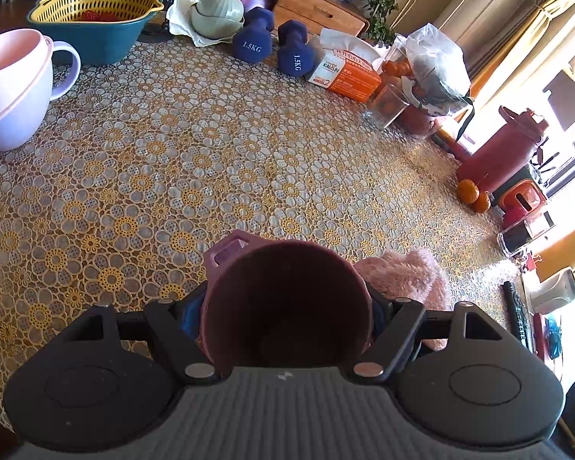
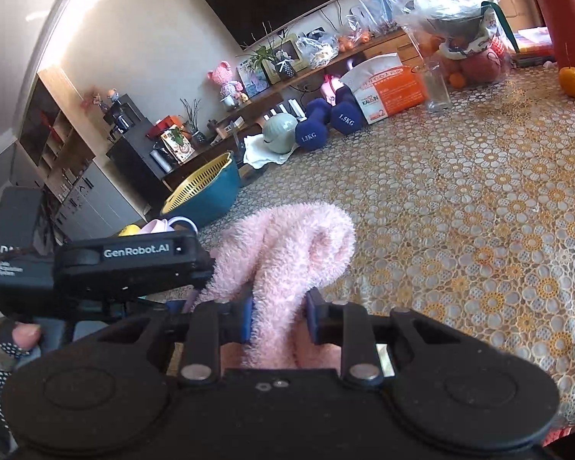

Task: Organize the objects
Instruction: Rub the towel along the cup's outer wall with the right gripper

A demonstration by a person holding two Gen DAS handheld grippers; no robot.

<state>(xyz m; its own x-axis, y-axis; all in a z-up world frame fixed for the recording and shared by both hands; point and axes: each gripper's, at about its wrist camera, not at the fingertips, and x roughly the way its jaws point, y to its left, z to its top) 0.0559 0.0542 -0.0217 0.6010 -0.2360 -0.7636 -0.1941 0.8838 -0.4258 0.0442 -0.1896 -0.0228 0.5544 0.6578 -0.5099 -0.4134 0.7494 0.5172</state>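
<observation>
My left gripper (image 1: 287,306) is shut on a dark pink cup (image 1: 287,306), which fills the space between its fingers; the cup's mouth faces the camera and a handle sticks out at its upper left. A fluffy pink cloth (image 1: 402,276) lies just right of the cup. My right gripper (image 2: 278,316) is shut on that fluffy pink cloth (image 2: 291,253), which bulges out ahead of the fingers over the table. The left gripper's body (image 2: 96,268) shows just left of the cloth in the right wrist view.
The lace-covered table (image 1: 211,153) carries a pale pink mug (image 1: 15,84), a yellow-and-teal colander (image 1: 96,19), two blue 1.5 kg dumbbells (image 1: 272,42), an orange box (image 1: 345,73), a glass (image 1: 387,107), bagged fruit (image 1: 437,65), a red bottle (image 1: 502,149) and oranges (image 1: 473,193).
</observation>
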